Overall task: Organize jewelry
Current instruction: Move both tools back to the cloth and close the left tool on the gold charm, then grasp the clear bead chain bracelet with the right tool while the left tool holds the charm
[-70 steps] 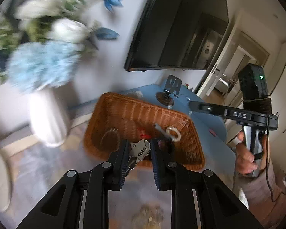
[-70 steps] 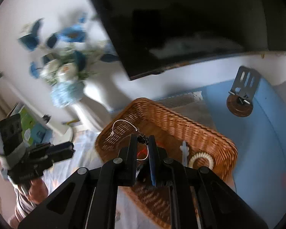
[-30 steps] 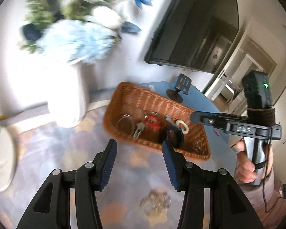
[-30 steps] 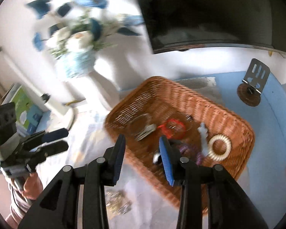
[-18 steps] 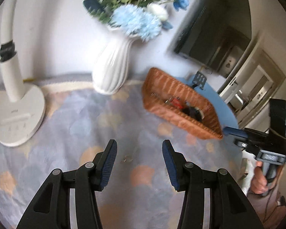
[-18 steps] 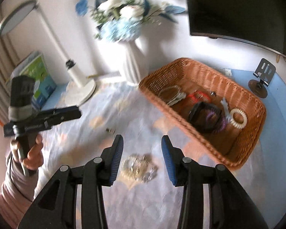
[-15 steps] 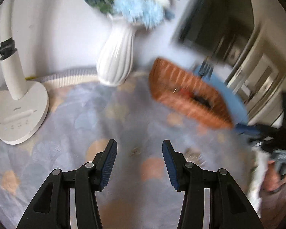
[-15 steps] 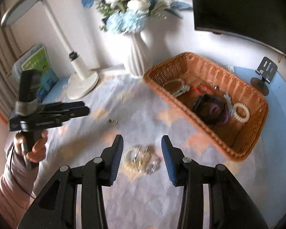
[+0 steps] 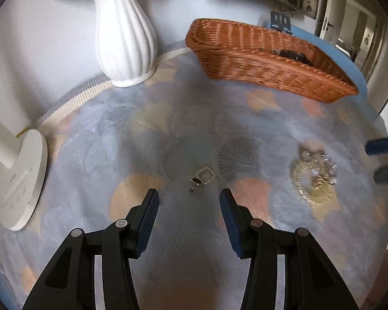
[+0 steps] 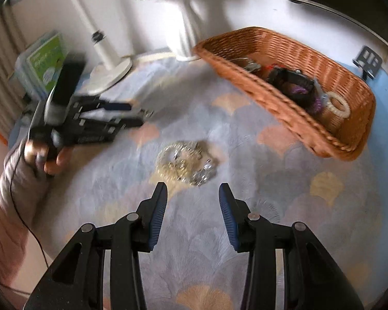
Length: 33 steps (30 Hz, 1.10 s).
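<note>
Orange-brown basket (image 9: 258, 59), white vase (image 9: 125, 38)

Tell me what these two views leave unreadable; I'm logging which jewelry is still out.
- Basket contents, left wrist view: near wall hides all but a dark piece.
- Small piece, left wrist view: too small to identify.
- Glittering heap, right wrist view: blurred, pieces uncountable.
- Left gripper, right wrist view: motion blur.
- Flowers, both views: cut off by top edge.

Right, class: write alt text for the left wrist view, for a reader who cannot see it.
Open left gripper hangs over a small ring lying on a patterned cloth, nothing between its fingers. A glittery jewelry pile lies to the right; a wicker basket and white vase stand behind.
</note>
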Tool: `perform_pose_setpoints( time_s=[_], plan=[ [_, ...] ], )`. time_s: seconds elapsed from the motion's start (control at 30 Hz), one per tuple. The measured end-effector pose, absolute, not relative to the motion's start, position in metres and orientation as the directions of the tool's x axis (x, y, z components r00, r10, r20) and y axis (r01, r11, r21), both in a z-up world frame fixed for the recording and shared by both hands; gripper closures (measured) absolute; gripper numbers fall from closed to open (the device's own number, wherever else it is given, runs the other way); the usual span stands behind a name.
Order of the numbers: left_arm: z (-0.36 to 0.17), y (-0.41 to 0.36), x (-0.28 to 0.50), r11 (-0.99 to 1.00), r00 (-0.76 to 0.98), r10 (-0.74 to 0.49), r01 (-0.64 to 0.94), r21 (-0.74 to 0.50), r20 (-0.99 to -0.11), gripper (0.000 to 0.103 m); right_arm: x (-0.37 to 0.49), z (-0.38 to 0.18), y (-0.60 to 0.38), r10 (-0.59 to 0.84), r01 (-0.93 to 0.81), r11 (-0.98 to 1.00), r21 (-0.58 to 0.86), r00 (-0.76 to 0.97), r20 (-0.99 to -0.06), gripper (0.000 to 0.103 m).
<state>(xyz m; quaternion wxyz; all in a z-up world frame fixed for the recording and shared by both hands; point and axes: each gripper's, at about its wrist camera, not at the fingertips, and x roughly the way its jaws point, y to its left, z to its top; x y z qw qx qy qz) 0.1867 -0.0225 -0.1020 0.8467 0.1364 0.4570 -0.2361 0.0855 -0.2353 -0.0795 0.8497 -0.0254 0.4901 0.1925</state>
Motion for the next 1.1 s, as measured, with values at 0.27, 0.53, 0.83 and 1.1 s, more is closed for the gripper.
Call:
perform_pose_setpoints(
  time_s=[0.27, 0.53, 0.83, 1.1],
  plan=[
    [-0.103, -0.026, 0.19, 0.844, 0.478, -0.335, 0.535, -0.033, -0.812, 0.08, 0.08, -0.095, -0.207, 0.303, -0.463, 0.884, 0.073, 0.445, -0.843, 0.058],
    [-0.104, -0.028, 0.189, 0.843, 0.488, -0.354, 0.535, -0.047, -0.798, 0.083, 0.088, -0.118, -0.197, 0.246, -0.484, 0.875, -0.003, 0.449, -0.859, 0.064],
    [-0.105, -0.027, 0.186, 0.84, 0.491, -0.353, 0.541, -0.039, -0.797, 0.083, 0.1, -0.12, -0.185, 0.2, -0.483, 0.872, -0.075, 0.493, -0.847, 0.065],
    [-0.105, -0.026, 0.185, 0.841, 0.491, -0.353, 0.54, -0.04, -0.796, 0.083, 0.105, -0.122, -0.177, 0.189, -0.491, 0.865, -0.104, 0.511, -0.839, 0.076]
  ],
)
